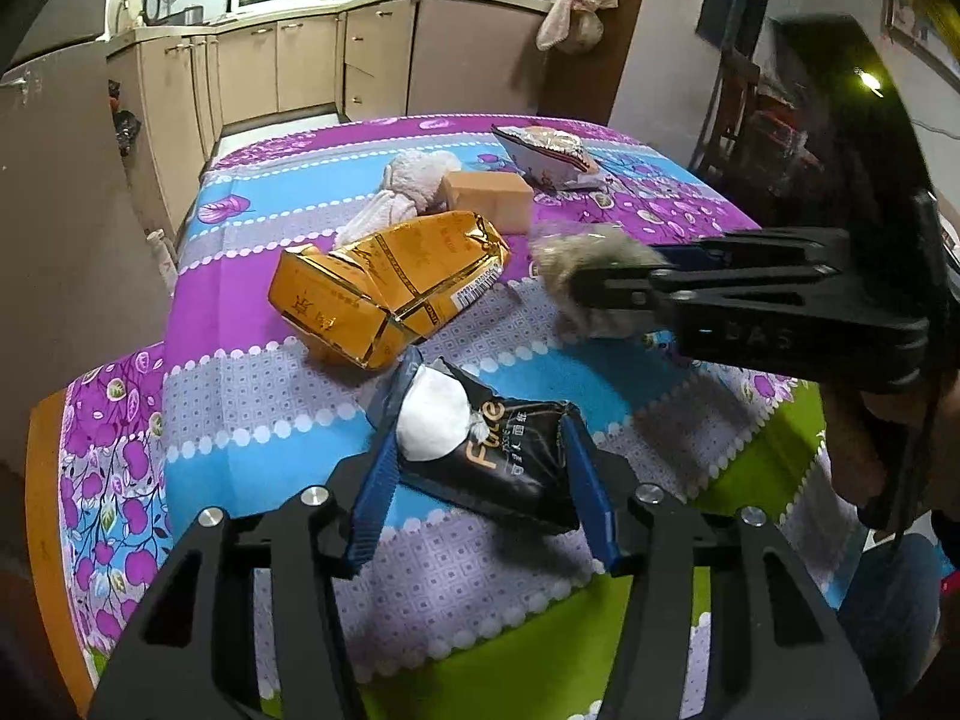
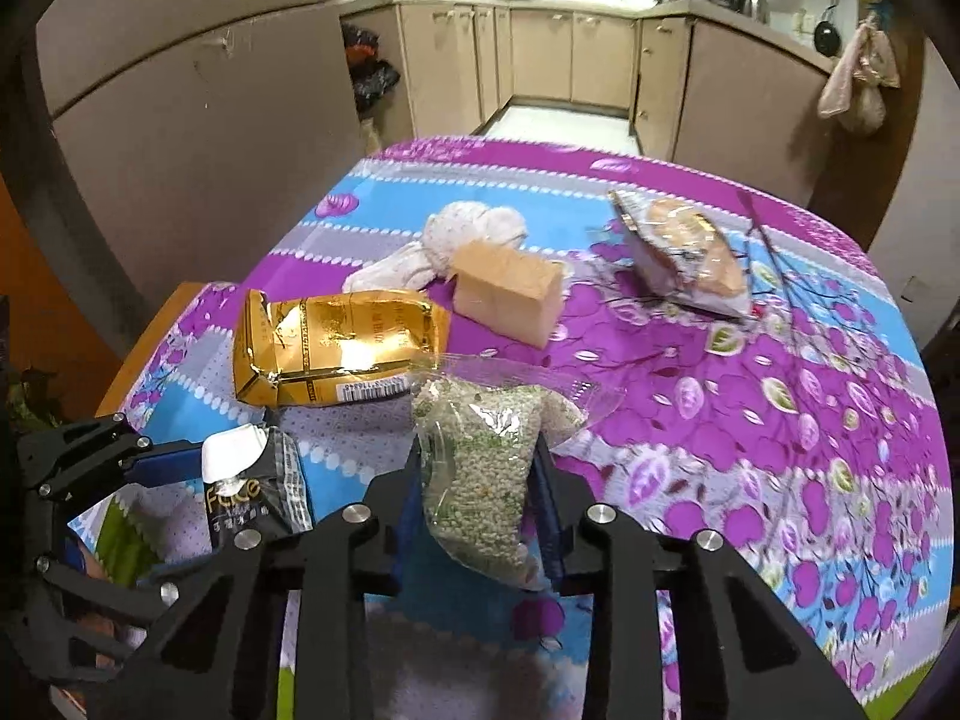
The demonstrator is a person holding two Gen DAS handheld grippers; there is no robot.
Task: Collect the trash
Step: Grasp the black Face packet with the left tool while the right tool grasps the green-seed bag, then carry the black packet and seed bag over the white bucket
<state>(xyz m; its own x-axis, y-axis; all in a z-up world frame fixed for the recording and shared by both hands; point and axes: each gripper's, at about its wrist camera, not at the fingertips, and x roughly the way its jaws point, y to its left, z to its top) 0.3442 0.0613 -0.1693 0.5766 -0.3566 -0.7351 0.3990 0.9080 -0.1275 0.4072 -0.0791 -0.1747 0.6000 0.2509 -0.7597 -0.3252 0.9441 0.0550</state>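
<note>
My left gripper (image 1: 486, 468) is shut on a black tissue packet (image 1: 510, 468) with white tissue sticking out, just above the tablecloth; it also shows in the right wrist view (image 2: 252, 498). My right gripper (image 2: 480, 474) is shut on a clear bag of grains (image 2: 486, 468) and holds it over the table; in the left wrist view the right gripper (image 1: 600, 288) comes in from the right with the blurred bag (image 1: 582, 276). A gold foil bag (image 1: 390, 288) (image 2: 336, 348) lies on the table ahead of both grippers.
A tan box (image 1: 489, 198) (image 2: 510, 294), a pale cloth (image 1: 408, 186) (image 2: 468, 234) and a snack wrapper (image 1: 549, 153) (image 2: 684, 252) lie farther back on the purple and blue tablecloth (image 1: 252, 324) (image 2: 780, 396). Kitchen cabinets (image 1: 300, 60) stand beyond the table.
</note>
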